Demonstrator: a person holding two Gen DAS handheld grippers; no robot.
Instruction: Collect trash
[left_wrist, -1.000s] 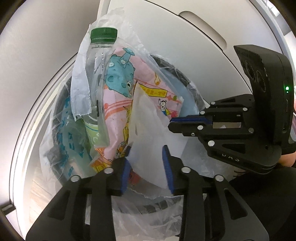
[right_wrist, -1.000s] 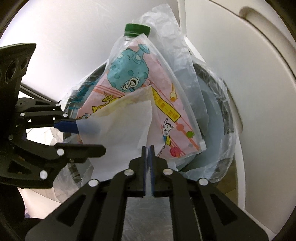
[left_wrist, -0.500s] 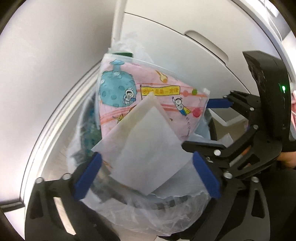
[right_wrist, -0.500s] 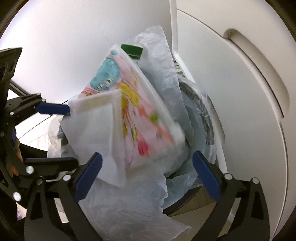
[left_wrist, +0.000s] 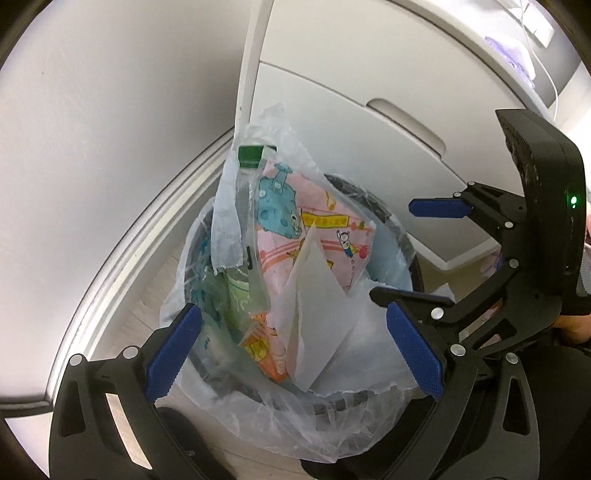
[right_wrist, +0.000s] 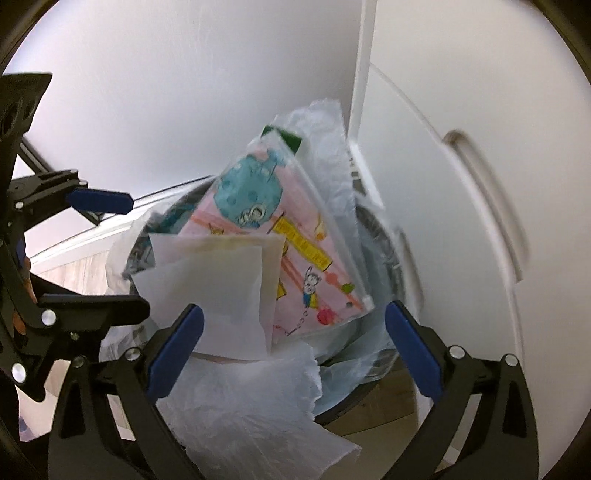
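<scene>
A round black bin (left_wrist: 400, 236) lined with a clear plastic bag (left_wrist: 325, 424) stands on the floor by white cabinets. It holds a clear bottle with a green cap (left_wrist: 252, 155), a pink cartoon-printed packet (left_wrist: 317, 229) and a white tissue (left_wrist: 314, 325). My left gripper (left_wrist: 295, 350) is open and empty just in front of the bin. My right gripper (right_wrist: 291, 350) is open and empty over the near rim; the tissue (right_wrist: 218, 288), the packet (right_wrist: 280, 251) and the bin (right_wrist: 391, 258) show there. Each gripper also shows in the other's view: the right (left_wrist: 424, 254), the left (right_wrist: 110, 254).
White cabinet doors with recessed handles (left_wrist: 406, 122) stand right behind the bin. A white wall and baseboard (left_wrist: 122, 258) run on the left. Wooden floor (right_wrist: 74, 273) shows around the bin.
One second ago the right gripper was shut on the tissue and the left nearly closed on it. Both have opened and drawn back; the tissue now rests in the bin.
</scene>
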